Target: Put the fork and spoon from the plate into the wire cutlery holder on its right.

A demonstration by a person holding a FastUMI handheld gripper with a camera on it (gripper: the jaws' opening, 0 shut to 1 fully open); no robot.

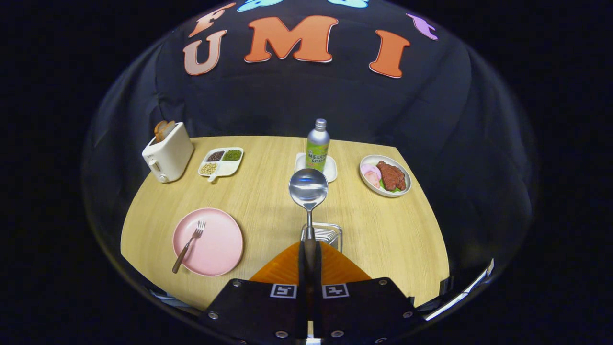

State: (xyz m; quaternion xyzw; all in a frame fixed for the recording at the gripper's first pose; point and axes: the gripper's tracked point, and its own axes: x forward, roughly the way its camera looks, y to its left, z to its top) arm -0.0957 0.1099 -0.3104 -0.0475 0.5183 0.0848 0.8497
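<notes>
My gripper (309,247) is shut on the spoon's handle, both fingers pressed together around it. The spoon (308,189) sticks out ahead of the fingers, its shiny bowl facing me, held above the table. Directly beneath the fingers and spoon handle stands the wire cutlery holder (326,233), partly hidden by the fingers. To the left of the holder lies the pink plate (215,249). A fork (188,245) with a brown handle rests across that plate, tines pointing away from me, its handle end overhanging the plate's near rim.
Beyond the spoon a green soda bottle (317,146) stands on a white coaster. A white dish of meat and ham (385,176) is to the right, a divided tray of beans (221,161) and a toaster (167,152) with bread to the far left.
</notes>
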